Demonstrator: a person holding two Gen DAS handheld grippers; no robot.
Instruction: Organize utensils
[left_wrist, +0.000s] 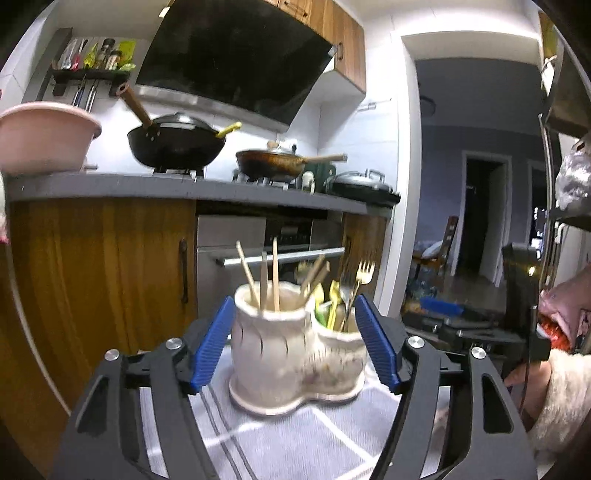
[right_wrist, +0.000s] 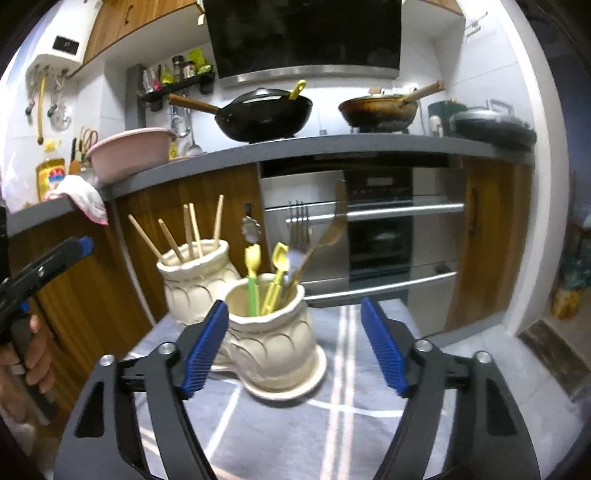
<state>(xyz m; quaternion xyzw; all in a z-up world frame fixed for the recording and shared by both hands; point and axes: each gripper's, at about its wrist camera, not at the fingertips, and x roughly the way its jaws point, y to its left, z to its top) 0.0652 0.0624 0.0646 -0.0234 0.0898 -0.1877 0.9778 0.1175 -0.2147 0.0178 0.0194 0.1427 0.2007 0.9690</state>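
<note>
A cream ceramic double utensil holder (left_wrist: 295, 354) stands on a grey striped cloth. Its taller pot holds several wooden chopsticks (left_wrist: 264, 277). Its lower pot (right_wrist: 271, 339) holds yellow-green spoons (right_wrist: 275, 280), forks (left_wrist: 364, 273) and a wooden spoon (right_wrist: 325, 236). My left gripper (left_wrist: 295, 343) is open, with its blue pads on either side of the holder and not touching it. My right gripper (right_wrist: 295, 347) is open and empty, its left pad (right_wrist: 207, 347) just in front of the lower pot. The left gripper also shows in the right wrist view (right_wrist: 44, 269).
The grey striped cloth (right_wrist: 332, 424) covers the table. Behind it run a grey counter (right_wrist: 332, 146) with a pink basin (right_wrist: 129, 151), a black wok (right_wrist: 258, 110), a brown pan (right_wrist: 380, 107), and an oven (right_wrist: 369, 229) below. A doorway (left_wrist: 480, 221) opens at the right.
</note>
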